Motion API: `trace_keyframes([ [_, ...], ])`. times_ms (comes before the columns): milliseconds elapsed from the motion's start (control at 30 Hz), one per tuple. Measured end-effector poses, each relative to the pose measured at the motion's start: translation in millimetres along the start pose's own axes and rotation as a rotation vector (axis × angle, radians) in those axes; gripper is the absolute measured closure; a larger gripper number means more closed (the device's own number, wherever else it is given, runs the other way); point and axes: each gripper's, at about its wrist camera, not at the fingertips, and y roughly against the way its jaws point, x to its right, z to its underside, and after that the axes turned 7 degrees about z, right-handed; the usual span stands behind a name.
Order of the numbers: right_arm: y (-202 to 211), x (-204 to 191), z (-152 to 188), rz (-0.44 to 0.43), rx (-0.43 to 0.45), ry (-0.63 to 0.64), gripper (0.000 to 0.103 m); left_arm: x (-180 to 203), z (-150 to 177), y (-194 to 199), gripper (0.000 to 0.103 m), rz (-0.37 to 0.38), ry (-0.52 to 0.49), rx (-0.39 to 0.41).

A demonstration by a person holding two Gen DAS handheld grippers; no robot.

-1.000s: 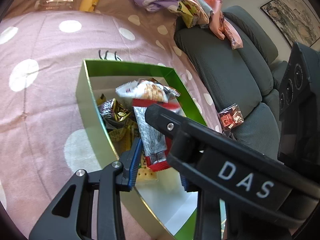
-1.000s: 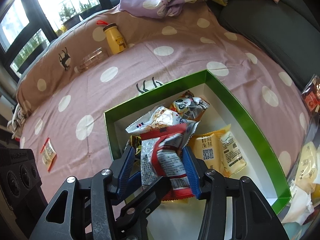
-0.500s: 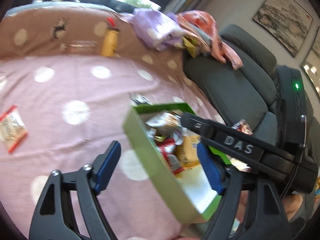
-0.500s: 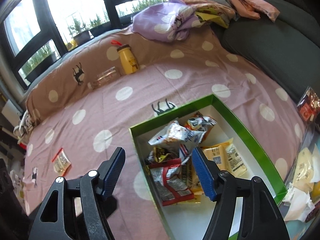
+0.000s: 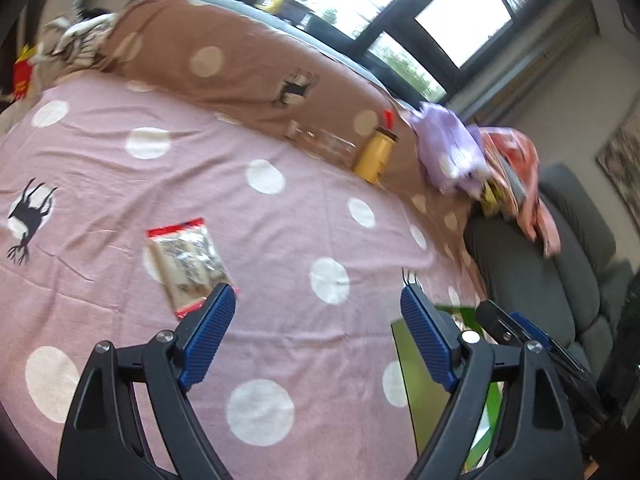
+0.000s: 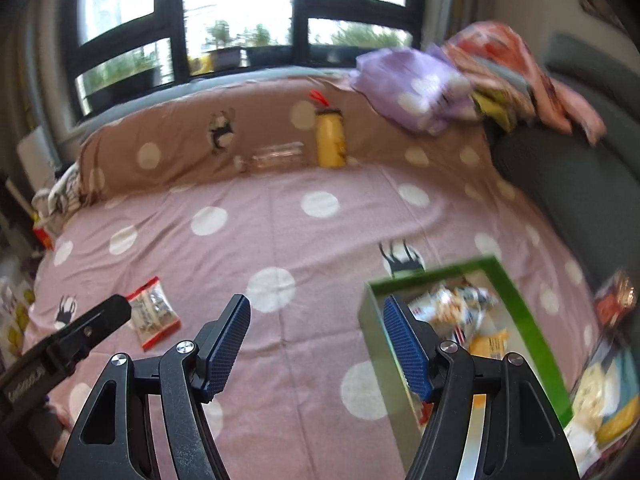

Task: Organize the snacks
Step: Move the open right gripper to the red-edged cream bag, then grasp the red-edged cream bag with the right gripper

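Note:
A green box [image 6: 520, 296] holding several snack packets [image 6: 452, 308] sits on the pink dotted cloth at the right; its corner shows in the left wrist view [image 5: 408, 344]. A red-edged snack packet [image 5: 186, 262] lies flat on the cloth, just beyond my left gripper's left finger; it also shows in the right wrist view [image 6: 154, 312]. My left gripper [image 5: 316, 332] is open and empty above the cloth. My right gripper [image 6: 316, 344] is open and empty, its right finger over the box's left wall.
A yellow bottle [image 6: 330, 142] and a clear container [image 6: 276, 158] stand against the brown cushion at the back. A pile of clothes [image 6: 460, 80] lies on the grey sofa [image 6: 568, 176]. More snack packets [image 6: 614, 300] lie right of the box.
My right gripper let go of the red and silver packet into the box and pulled back. Both grippers rose and swung left; the left one now faces the loose packet on the cloth.

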Motion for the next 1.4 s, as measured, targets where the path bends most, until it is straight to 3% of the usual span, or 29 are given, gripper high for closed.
trace_keyframes([
  [100,14,-30,-18,-0.111,0.053,0.051,0.033,-24,-13,10,0.017,-0.071,0.062,0.044],
  [200,9,-56,-39,-0.248,0.043,0.077,0.033,-47,-21,15,0.017,-0.147,0.113,0.074],
  [300,-11,-80,-51,-0.366,0.018,0.090,0.018,-66,-25,9,0.017,-0.206,0.147,0.060],
  [433,-63,-114,-51,-0.462,-0.099,0.108,0.018,-90,-24,-6,0.019,-0.236,0.180,0.019],
  [567,-129,-138,-39,-0.511,-0.286,0.098,0.018,-107,-17,-35,0.023,-0.261,0.215,-0.067],
  [667,-165,-150,-26,-0.540,-0.388,0.087,0.018,-111,-12,-52,0.030,-0.232,0.218,-0.121],
  [767,-185,-163,-15,-0.564,-0.427,0.106,0.019,-118,-8,-65,0.031,-0.221,0.254,-0.154],
  [933,-212,-179,3,-0.573,-0.505,0.126,0.025,-115,-7,-69,0.035,-0.211,0.214,-0.157],
  [1067,-211,-183,10,-0.585,-0.476,0.151,0.026,-118,-6,-69,0.048,-0.220,0.215,-0.169],
  [1200,-210,-183,14,-0.629,-0.515,0.139,0.032,-118,-3,-74,0.066,-0.200,0.228,-0.178],
  [1267,-205,-184,16,-0.599,-0.502,0.161,0.039,-114,-2,-75,0.068,-0.230,0.207,-0.182],
  [1400,-201,-176,20,-0.595,-0.506,0.140,0.041,-104,2,-74,0.068,-0.264,0.175,-0.201],
])
